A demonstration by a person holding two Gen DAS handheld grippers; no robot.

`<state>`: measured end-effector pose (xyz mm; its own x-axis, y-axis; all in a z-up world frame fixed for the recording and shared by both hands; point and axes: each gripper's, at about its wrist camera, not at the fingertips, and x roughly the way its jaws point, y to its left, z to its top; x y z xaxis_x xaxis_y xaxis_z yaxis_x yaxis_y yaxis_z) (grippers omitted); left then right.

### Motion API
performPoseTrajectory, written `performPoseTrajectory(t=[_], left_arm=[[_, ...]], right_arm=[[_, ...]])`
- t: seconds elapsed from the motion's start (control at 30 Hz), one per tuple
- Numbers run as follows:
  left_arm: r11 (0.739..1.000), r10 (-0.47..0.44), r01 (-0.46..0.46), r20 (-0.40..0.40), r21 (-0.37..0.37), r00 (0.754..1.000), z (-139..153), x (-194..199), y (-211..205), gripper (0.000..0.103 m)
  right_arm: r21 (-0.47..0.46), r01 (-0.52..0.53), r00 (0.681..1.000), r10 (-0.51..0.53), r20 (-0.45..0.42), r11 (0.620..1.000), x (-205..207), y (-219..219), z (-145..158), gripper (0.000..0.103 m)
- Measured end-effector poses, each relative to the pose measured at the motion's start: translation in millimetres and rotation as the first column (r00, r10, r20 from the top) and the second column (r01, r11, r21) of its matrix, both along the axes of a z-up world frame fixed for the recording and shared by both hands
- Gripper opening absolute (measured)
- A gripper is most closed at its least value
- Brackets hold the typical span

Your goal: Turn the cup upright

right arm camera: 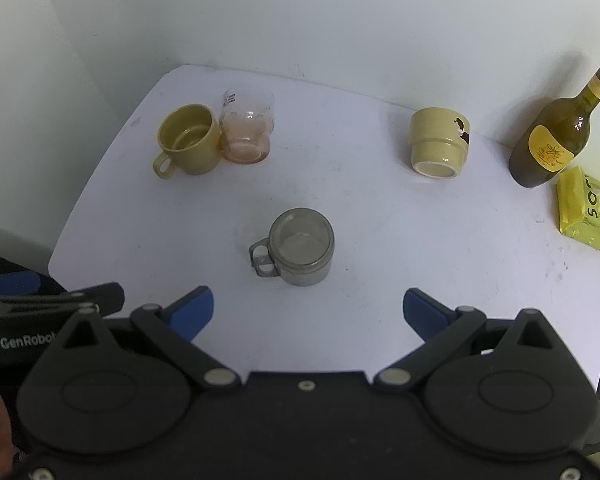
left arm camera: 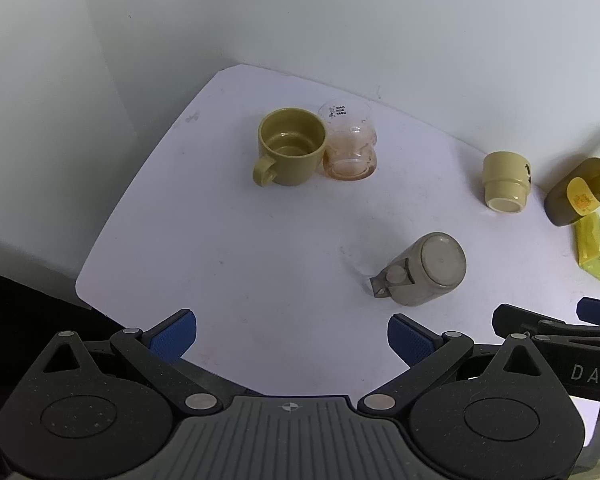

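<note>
Your left gripper [left arm camera: 292, 338] and right gripper [right arm camera: 308, 312] gape, holding nothing; grey mug [right arm camera: 302, 246] base-up; green mug [right arm camera: 190, 138] upright, empty.

A white bench [right arm camera: 380, 216] with rounded corners fills the middle of both views. Its top is matte, marked with faint grey scuffs and small dark specks. Behind it stands a plain pale wall [right arm camera: 300, 20], off-white with a slight green-grey cast, meeting the bench's far edge. On the left, a second wall [left arm camera: 32, 120] of the same colour joins the first in a soft vertical corner. The light is even and diffuse, coming from above, and casts soft shadows on the bench and on the wall at the right. Beyond the bench's near left edge, the space below falls into dark shadow [left arm camera: 4, 292].
</note>
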<state>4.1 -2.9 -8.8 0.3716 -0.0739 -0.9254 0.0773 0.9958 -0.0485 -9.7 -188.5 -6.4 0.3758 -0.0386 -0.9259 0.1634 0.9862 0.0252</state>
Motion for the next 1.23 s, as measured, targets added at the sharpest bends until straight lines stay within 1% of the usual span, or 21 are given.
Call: performPoseTrajectory(t=[0.23,0.77,1.23], left_arm=[[1.0,0.006,-0.006,0.009,0.004,1.0,2.7,-1.5,-3.2,0.103],[1.0,0.001,-0.001,0.004,0.011,1.0,2.4,-2.2,-8.3,0.103],[1.0,-0.008,0.008,0.02,0.019,1.0,6.3,-5.3,-13.2,0.103]], right_arm=[[0.016,-0.003,1.0,0.003,-0.005,1.0,0.6,-3.9,-1.9,0.102],[0.007,-0.007,1.0,0.007,-0.011,1.0,-0.2,-10.5,-3.7,0.102],[0.003,-0.003,1.0,0.003,-0.002,1.0,-5.4,-14.8,0.4,0.101]])
